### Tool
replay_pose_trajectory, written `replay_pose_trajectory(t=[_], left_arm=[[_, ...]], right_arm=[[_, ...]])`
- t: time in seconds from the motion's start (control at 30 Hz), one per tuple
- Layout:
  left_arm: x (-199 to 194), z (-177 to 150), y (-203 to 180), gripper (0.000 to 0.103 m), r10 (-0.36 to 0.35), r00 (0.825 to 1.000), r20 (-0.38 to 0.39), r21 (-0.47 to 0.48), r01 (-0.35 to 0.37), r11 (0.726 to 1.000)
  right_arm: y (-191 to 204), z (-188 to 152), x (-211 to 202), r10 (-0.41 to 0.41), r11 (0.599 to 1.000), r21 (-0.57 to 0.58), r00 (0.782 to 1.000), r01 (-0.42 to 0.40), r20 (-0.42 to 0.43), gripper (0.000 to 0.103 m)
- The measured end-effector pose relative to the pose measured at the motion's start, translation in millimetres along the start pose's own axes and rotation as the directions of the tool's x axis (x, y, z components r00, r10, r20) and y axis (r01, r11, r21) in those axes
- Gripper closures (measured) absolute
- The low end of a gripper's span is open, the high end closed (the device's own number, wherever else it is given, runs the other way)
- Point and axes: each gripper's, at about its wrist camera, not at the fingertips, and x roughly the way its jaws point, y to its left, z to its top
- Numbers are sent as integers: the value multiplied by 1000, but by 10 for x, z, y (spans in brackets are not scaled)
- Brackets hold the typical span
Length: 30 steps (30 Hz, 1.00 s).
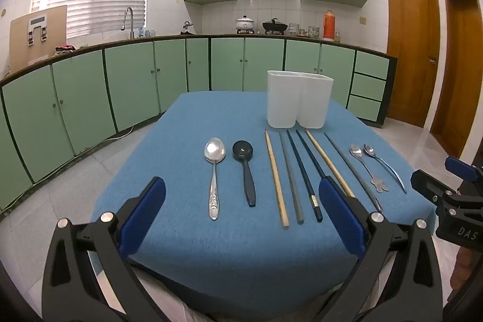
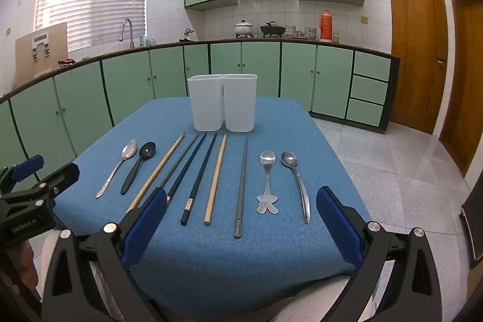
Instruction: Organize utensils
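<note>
- My left gripper (image 1: 241,210) and right gripper (image 2: 241,216) both stand wide apart, empty.
- Spoons (image 2: 267,159) and chopsticks (image 2: 215,177) lie just before the white holder (image 2: 222,103).
- I read "DAS" on the right gripper's body.

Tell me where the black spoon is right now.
The black spoon lies on the blue tablecloth left of centre, between the large silver spoon and the leftmost wooden chopstick.

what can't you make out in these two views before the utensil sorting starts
- Inside of the white two-compartment holder: both views look at its walls from the side, so its contents stay hidden.
- Wooden chopstick: near end hidden behind the left gripper pad in the left wrist view.
- Engraving on the bunny-handled spoon: too small to read.
- Table legs: covered by the blue cloth.
</note>
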Motion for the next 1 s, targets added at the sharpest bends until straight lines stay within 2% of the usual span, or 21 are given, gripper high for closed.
replay_pose_trajectory(t=[0.4, 0.53, 1.0], left_arm=[[-65, 103, 86, 5, 3, 1000, 2, -8, -3, 1000], [2, 9, 26, 5, 9, 1000, 9, 2, -9, 1000], [-40, 15, 6, 5, 15, 1000, 18, 8, -15, 1000]], right_arm=[[5, 1, 5, 0, 1000, 0, 1000, 0, 0, 6], [5, 1, 4, 0, 1000, 0, 1000, 0, 2, 6], [6, 2, 3, -1, 1000, -1, 1000, 1, 3, 6]])
